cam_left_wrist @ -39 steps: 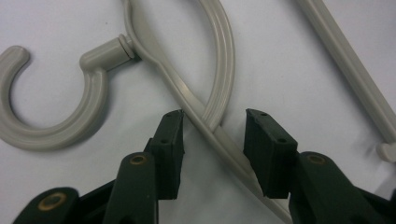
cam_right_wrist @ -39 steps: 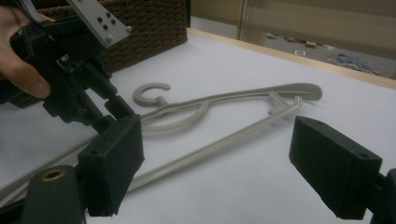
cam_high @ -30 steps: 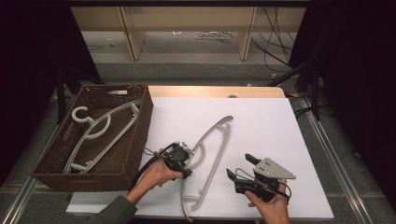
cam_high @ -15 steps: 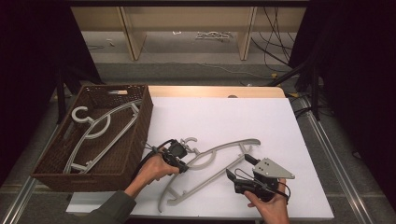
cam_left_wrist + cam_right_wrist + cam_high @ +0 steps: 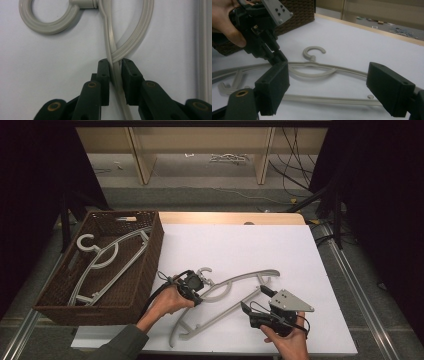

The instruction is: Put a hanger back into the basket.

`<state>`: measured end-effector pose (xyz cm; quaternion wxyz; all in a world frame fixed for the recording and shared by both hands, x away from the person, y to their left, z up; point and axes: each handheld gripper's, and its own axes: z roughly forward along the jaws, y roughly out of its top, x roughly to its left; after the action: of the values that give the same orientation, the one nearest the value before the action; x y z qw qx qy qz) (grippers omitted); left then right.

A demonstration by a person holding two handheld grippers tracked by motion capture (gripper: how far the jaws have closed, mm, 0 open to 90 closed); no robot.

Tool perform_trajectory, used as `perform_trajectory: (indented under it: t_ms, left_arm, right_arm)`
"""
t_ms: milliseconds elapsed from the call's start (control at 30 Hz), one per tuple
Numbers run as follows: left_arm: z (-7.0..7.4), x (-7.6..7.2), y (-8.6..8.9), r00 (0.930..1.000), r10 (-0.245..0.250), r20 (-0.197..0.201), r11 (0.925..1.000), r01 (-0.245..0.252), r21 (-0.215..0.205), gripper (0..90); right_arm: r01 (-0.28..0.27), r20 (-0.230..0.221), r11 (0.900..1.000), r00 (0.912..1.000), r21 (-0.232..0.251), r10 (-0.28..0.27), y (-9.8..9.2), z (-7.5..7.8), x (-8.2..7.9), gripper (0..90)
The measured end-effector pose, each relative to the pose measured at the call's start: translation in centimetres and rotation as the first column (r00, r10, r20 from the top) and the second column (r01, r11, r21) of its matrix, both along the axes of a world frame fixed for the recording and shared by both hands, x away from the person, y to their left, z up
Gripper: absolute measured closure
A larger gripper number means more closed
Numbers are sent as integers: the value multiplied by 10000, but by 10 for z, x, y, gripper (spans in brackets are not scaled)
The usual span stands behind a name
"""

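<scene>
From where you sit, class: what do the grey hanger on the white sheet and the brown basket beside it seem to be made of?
The hanger, with the left gripper shut on it, looks like moulded plastic: pale grey, matt, with ribbed grooves along its curved brace.
The basket looks woven, wicker or a plastic imitation: dark brown strands in a tight weave, and which of the two cannot be told.

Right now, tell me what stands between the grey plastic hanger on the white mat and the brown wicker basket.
Nothing visible lies between the grey plastic hanger and the brown wicker basket. The basket's near wall must be cleared, and another hanger already lies inside.
</scene>
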<state>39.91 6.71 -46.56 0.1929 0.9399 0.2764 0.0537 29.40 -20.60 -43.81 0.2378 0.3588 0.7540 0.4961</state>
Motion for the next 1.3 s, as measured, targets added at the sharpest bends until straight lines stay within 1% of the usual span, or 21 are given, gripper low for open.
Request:
perform_trajectory:
  t_ms: [67, 100, 133, 200, 300, 367, 400, 533, 567, 600, 633, 667, 733, 833, 933, 1000, 1133, 1167, 1200, 1267, 1300]
  left_arm:
    - [0, 2, 3, 10000, -85, -40, 9998, 85, -180, 791]
    - [0, 3, 4, 9999, -35, -105, 9996, 32, -290, 797]
    - [-1, 3, 4, 10000, 6, -86, 9990, -10, -441, 800]
    - [0, 4, 5, 9999, 16, -132, 9990, -22, -450, 803]
    - [3, 7, 8, 9995, 234, 188, 9952, -215, -958, 809]
    - [6, 7, 9, 9991, 431, 61, 9934, -422, -1063, 811]
    - [10, 7, 12, 9973, 726, 120, 9884, -704, -1348, 813]
    - [16, 9, 18, 9962, 843, 204, 9859, -804, -1467, 815]
    - [20, 10, 22, 9956, 891, 293, 9831, -832, -1634, 816]
    - [23, 12, 24, 9960, 702, 560, 9856, -606, -1581, 816]
    - [26, 13, 25, 9955, 726, 615, 9843, -616, -1656, 817]
    - [29, 13, 27, 9940, 812, 731, 9816, -670, -1789, 817]
    - [33, 13, 29, 9905, 1131, 779, 9715, -938, -2176, 817]
    - [42, 14, 35, 9844, 1407, 1059, 9616, -1104, -2514, 817]
    - [47, 14, 38, 9837, 1471, 1037, 9570, -1150, -2664, 818]
    - [49, 13, 40, 9821, 1569, 1039, 9501, -1214, -2875, 818]
    - [55, 13, 44, 9800, 1628, 1141, 9476, -1231, -2948, 819]
    - [57, 13, 45, 9785, 1736, 1115, 9414, -1317, -3104, 819]
    - [57, 13, 45, 9785, 1736, 1115, 9414, -1317, -3104, 819]
    - [64, 9, 47, 9740, 1871, 1281, 9344, -1362, -3290, 820]
    - [64, 9, 47, 9740, 1871, 1281, 9344, -1362, -3290, 820]
  right_arm:
    - [-49, 69, 9999, 10000, 103, 49, 0, 0, 1, 195]
    - [-35, 264, 9999, 9996, 158, 31, 0, -1, 2, 195]
    - [-54, 98, 9998, 9999, 181, 52, -1, 0, 1, 195]
    - [-80, 104, 9997, 9999, 217, 78, -1, 0, 1, 195]
    - [-64, 105, 9997, 9999, 222, 62, -1, 0, 1, 195]
    - [-64, 107, 9997, 9999, 221, 62, -1, 0, 1, 195]
    - [-42, 109, 9997, 9999, 232, 39, -1, 0, 1, 195]
    - [-11, 105, 9998, 9999, 200, 9, -2, 0, 0, 195]
    - [-7, 74, 9997, 10000, 233, 5, -1, 0, 0, 195]
    - [-7, 179, 9999, 9998, 171, 3, -2, 0, 0, 195]
    - [29, 313, 9998, 9995, 193, -35, -2, 0, 1, 195]
    - [19, 182, 9997, 9998, 232, -23, -2, 0, 0, 195]
    - [31, 190, 9997, 9998, 240, -36, -2, 0, 1, 195]
    - [53, 194, 9996, 9998, 262, -58, -2, 0, 0, 195]
    - [45, 160, 9997, 9999, 251, -49, -3, 0, 0, 195]
    - [72, 171, 9997, 9998, 247, -76, -3, 0, 0, 195]
    - [116, 246, 9997, 9996, 199, -121, -4, 0, 1, 195]
    - [140, 111, 9997, 9998, 205, -142, -5, 0, 0, 195]
    - [154, 123, 9997, 9998, 180, -156, -5, 0, 0, 195]
    - [140, 130, 9995, 9998, 291, -144, -5, 0, 1, 195]
    - [136, 123, 9996, 9998, 250, -139, -6, 0, 1, 195]
